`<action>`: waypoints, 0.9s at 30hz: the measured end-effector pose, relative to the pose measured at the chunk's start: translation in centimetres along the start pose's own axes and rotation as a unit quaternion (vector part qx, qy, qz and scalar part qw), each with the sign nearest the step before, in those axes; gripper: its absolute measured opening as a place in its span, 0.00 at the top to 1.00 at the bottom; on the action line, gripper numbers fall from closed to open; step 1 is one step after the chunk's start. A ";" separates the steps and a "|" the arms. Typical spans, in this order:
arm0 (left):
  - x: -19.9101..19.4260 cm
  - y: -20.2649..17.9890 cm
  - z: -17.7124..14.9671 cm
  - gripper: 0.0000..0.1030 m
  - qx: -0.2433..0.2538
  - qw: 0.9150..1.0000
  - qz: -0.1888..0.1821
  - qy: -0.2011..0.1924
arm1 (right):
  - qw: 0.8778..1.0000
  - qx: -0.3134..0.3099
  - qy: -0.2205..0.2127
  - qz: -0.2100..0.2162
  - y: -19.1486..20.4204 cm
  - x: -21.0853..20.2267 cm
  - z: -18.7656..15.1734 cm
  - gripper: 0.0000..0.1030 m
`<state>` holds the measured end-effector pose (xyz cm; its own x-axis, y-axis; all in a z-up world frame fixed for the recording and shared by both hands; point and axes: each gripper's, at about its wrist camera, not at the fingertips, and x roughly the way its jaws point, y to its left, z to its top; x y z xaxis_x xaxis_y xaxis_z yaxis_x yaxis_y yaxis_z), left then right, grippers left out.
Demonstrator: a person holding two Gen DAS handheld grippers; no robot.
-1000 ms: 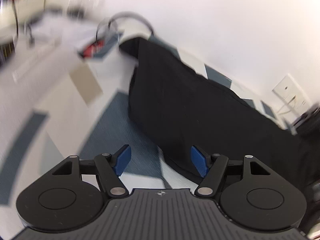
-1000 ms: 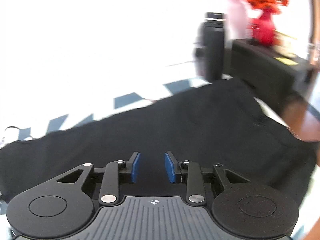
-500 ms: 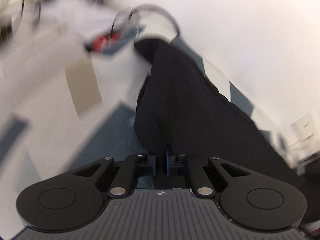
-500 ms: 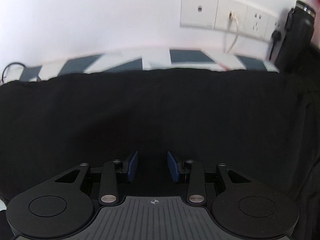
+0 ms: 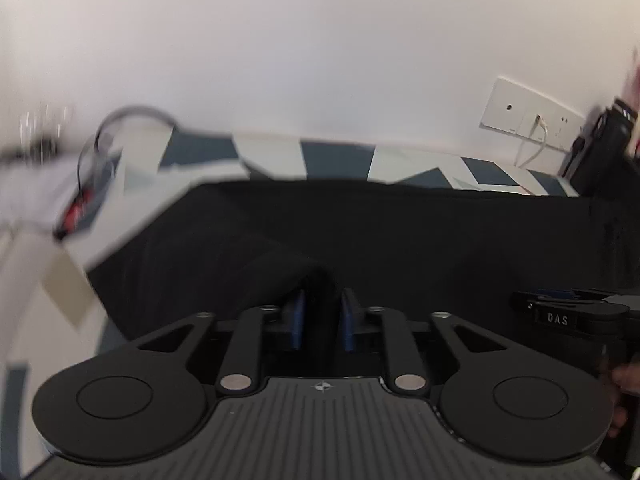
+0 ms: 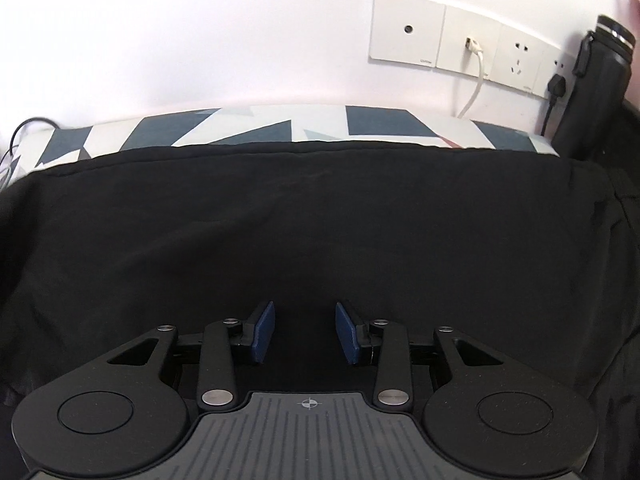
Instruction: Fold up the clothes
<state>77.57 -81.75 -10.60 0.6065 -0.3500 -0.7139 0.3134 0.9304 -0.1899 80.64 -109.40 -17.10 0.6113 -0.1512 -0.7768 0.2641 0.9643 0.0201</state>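
Note:
A black garment [image 5: 400,232] lies spread on a table with a blue and white patterned cloth [image 5: 340,160]. My left gripper [image 5: 322,320] is shut on a raised fold of the black garment near its left front edge. The garment also fills the right wrist view [image 6: 320,220]. My right gripper [image 6: 305,332] hovers over the garment's front part, its blue pads partly apart with nothing between them. The right gripper's body [image 5: 576,316] shows at the right edge of the left wrist view.
A white wall with a socket panel [image 6: 460,40] and a white cable [image 6: 474,80] stands behind the table. A black bottle [image 6: 596,80] stands at the back right. A blurred cable loop [image 5: 120,128] and small objects lie at the back left.
My left gripper closed on the garment's edge and swung round to face the wall, lifting a fold. My right gripper turned from the right side to face the wall and stayed open.

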 end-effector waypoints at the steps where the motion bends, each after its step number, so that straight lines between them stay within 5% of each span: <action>1: -0.2 0.9 -0.8 0.59 -0.016 1.000 -0.007 0.005 | 1.000 0.001 -0.001 0.001 -0.1 0.0 0.0 0.67; 6: -2.3 5.3 -4.9 0.49 -0.088 0.996 -0.008 0.020 | 1.000 0.003 -0.012 0.000 -0.1 -0.2 -0.4 0.67; 11: -2.9 10.4 -6.7 0.47 -0.179 0.980 -0.082 0.012 | 1.000 0.005 -0.019 -0.006 0.1 -0.3 -0.7 0.65; 13: -2.4 13.0 -7.1 0.47 -0.270 0.954 -0.128 0.013 | 1.000 0.004 -0.020 -0.006 0.2 -0.4 -0.7 0.65; 15: -2.2 15.4 -8.2 0.44 -0.377 0.909 -0.177 0.011 | 1.000 0.004 -0.020 -0.006 0.2 -0.4 -0.7 0.65; 21: -1.4 18.2 -11.3 0.39 -0.545 0.811 -0.211 0.010 | 1.000 0.003 -0.024 -0.006 0.3 -0.5 -0.8 0.65; 24: -2.0 18.4 -10.3 0.39 -0.554 0.815 -0.168 0.007 | 1.000 0.002 -0.025 -0.008 0.3 -0.6 -0.9 0.65; 26: -2.9 18.2 -9.1 0.38 -0.523 0.842 -0.131 -0.012 | 1.000 0.002 -0.024 -0.009 0.3 -0.6 -0.8 0.65; 27: -3.1 18.2 -8.9 0.38 -0.518 0.846 -0.122 -0.017 | 1.000 0.002 -0.023 -0.008 0.3 -0.6 -0.8 0.65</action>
<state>74.95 -62.73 -17.84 0.6426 -0.5322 -0.5512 -0.3660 0.4188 -0.8310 79.77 -108.89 -17.13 0.6411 -0.1773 -0.7467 0.2768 0.9609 0.0096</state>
